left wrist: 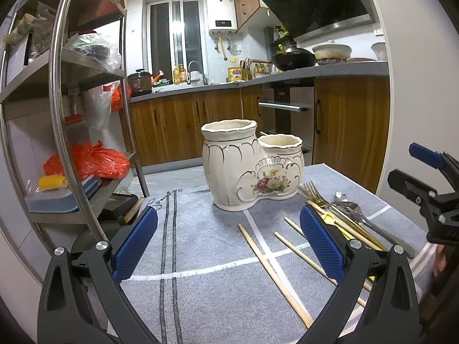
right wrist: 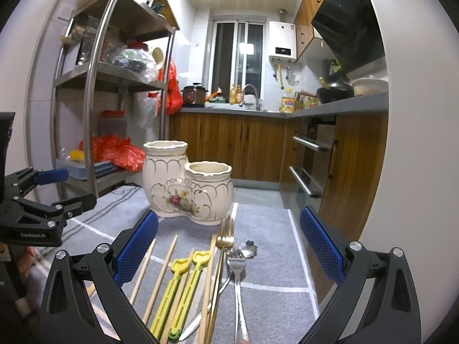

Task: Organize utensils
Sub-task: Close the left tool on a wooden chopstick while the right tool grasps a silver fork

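A cream ceramic utensil holder (left wrist: 249,166) with a tall and a short cup and a flower print stands on the grey cloth; it also shows in the right wrist view (right wrist: 186,183). Both cups look empty. Wooden chopsticks (left wrist: 272,269) lie in front of it. In the right wrist view, wooden chopsticks (right wrist: 160,278), yellow-green chopsticks (right wrist: 183,286), a gold fork (right wrist: 223,243), a silver fork (right wrist: 236,269) and a silver spoon (right wrist: 249,248) lie side by side. My left gripper (left wrist: 229,246) is open and empty above the cloth. My right gripper (right wrist: 229,249) is open and empty over the utensils.
A steel shelf rack (left wrist: 60,109) with red bags and boxes stands to the left of the table. The grey cloth (left wrist: 200,286) covers the table. Wooden kitchen cabinets (left wrist: 183,126) and a worktop lie beyond. The table's right edge is near the white wall (right wrist: 401,172).
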`<act>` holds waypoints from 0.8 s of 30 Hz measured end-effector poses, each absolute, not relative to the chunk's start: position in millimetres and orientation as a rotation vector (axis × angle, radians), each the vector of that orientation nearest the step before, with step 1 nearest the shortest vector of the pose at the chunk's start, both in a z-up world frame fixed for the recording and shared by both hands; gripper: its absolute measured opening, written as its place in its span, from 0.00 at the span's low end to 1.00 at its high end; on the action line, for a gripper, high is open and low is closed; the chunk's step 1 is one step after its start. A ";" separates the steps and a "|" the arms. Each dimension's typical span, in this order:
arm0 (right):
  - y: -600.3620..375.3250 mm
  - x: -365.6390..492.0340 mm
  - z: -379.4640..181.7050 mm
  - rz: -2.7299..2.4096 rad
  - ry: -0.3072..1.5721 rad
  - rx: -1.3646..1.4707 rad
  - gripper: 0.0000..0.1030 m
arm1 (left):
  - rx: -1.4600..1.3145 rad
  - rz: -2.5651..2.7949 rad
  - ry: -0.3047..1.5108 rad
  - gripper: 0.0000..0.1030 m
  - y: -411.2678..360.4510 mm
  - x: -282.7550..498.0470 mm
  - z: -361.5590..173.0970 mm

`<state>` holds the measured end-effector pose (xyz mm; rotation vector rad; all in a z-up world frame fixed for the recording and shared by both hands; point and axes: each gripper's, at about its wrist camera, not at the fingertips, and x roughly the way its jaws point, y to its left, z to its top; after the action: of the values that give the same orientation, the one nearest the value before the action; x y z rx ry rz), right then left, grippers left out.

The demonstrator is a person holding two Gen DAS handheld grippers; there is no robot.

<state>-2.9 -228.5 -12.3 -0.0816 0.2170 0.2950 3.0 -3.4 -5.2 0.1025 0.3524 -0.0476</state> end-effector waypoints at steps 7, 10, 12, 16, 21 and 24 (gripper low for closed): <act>-237.7 1.7 -7.4 0.296 0.236 -0.048 0.95 | 0.156 -0.029 0.422 0.95 -10.1 11.5 -11.7; -243.4 4.9 -4.4 0.301 0.262 -0.042 0.95 | 0.157 -0.047 0.462 0.95 -13.9 14.7 -11.4; -246.7 10.2 -4.7 0.301 0.311 -0.055 0.95 | 0.150 -0.109 0.494 0.95 -17.2 15.9 -10.8; -250.6 18.5 -9.0 0.276 0.387 -0.086 0.95 | 0.167 -0.120 0.519 0.95 -23.9 17.6 -9.3; -249.8 30.9 -25.3 0.270 0.498 -0.120 0.95 | 0.169 -0.135 0.633 0.95 -30.7 30.1 -21.5; -245.3 37.5 -36.0 0.277 0.558 -0.150 0.93 | 0.156 -0.134 0.683 0.94 -31.2 36.2 -29.8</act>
<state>37.5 -245.3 -36.0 -0.1505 0.5583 0.2772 36.2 -31.2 -29.8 0.1560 0.6833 -0.1340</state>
